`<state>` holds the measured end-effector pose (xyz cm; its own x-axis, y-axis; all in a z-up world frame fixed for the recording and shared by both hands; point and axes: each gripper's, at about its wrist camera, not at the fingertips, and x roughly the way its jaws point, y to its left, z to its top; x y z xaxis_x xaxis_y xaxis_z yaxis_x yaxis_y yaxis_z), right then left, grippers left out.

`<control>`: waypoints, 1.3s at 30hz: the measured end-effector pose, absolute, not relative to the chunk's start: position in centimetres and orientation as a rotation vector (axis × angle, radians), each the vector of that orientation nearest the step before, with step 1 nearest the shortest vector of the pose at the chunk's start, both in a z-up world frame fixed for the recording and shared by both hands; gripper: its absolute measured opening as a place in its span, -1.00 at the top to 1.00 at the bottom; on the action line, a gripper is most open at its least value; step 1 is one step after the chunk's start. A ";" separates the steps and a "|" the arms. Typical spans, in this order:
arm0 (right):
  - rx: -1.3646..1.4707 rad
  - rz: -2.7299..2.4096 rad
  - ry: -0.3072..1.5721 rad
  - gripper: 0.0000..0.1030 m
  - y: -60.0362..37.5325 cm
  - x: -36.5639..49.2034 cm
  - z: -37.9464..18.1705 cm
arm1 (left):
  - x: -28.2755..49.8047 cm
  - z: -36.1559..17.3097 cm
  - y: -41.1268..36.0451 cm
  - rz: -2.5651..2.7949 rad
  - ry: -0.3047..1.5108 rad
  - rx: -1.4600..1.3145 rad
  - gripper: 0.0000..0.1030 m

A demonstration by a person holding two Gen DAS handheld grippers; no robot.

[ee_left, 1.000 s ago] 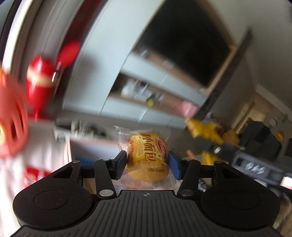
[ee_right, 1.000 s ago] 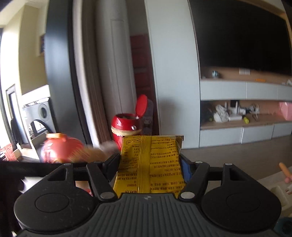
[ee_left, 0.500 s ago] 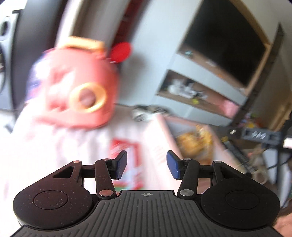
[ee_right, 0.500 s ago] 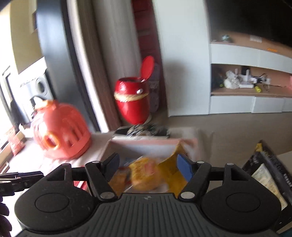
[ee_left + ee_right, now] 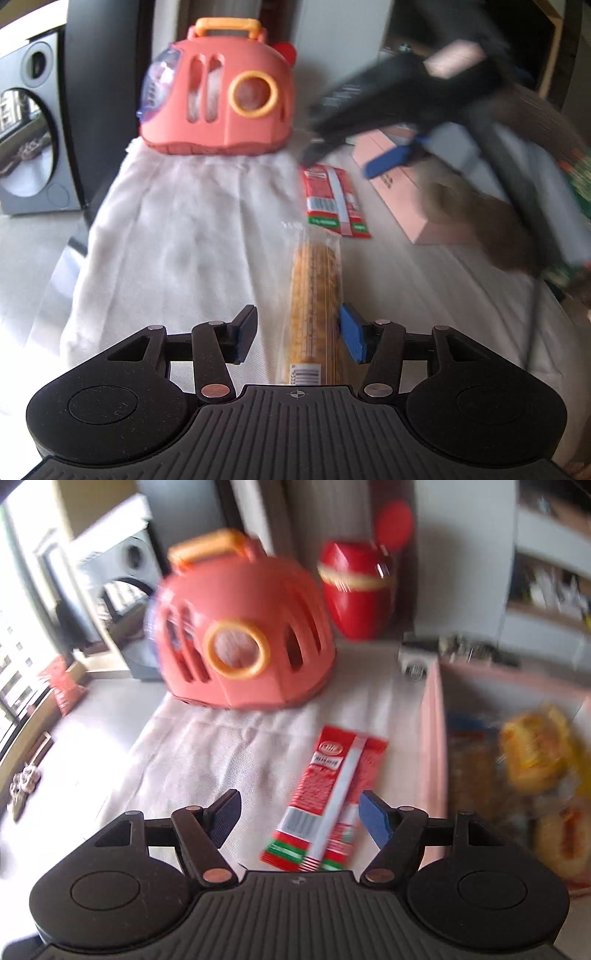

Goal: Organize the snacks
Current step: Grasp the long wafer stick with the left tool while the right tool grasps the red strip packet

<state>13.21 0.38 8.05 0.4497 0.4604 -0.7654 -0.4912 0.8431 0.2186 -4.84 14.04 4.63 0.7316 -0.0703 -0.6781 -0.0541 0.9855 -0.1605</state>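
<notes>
Both grippers, which a second ago each carried a yellow snack, now work empty over the white cloth [image 5: 177,229], a sign that one round of sorting is done and the next pickup is starting. The left gripper [image 5: 299,336] has its jaws apart around the near end of a long clear-wrapped corn snack [image 5: 314,295], whose pack lies close against the right-hand pad, with a gap on the other side. The right gripper [image 5: 299,818], jaws likewise spread, hovers over a red snack packet [image 5: 328,801] lying flat on the cloth; from the left wrist view that packet sits at about 1 o'clock beyond the corn snack, just apart from it.

The pink box [image 5: 432,746], at 3 o'clock of the red packet, already holds several yellow-wrapped buns [image 5: 535,749] and what looks like a darker pack, though blur hides the details. A coral toy carrier [image 5: 240,627] stands at 12 o'clock on the cloth's far edge, its contents unclear. A red lidded bin [image 5: 354,590] stands behind it. Two snacks appear left to move into the box.
</notes>
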 end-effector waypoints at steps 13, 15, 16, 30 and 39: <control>-0.181 0.434 1.010 0.03 5.1 15.1 4.2 | -5.6 3.2 18.7 -0.005 0.708 -0.353 -0.04; -0.213 0.491 1.000 0.12 5.1 13.7 4.4 | -5.8 3.2 18.8 -0.003 0.703 -0.363 -0.03; -0.226 0.521 0.996 0.16 4.7 12.9 4.5 | -5.8 3.2 18.8 -0.002 0.703 -0.366 -0.02; -0.269 0.762 0.964 0.46 -4.4 1.6 4.3 | -5.6 4.3 18.0 0.029 0.700 -0.370 0.12; -0.069 0.719 0.924 0.01 -1.0 7.1 6.5 | -5.2 4.6 17.7 0.058 0.714 -0.323 0.21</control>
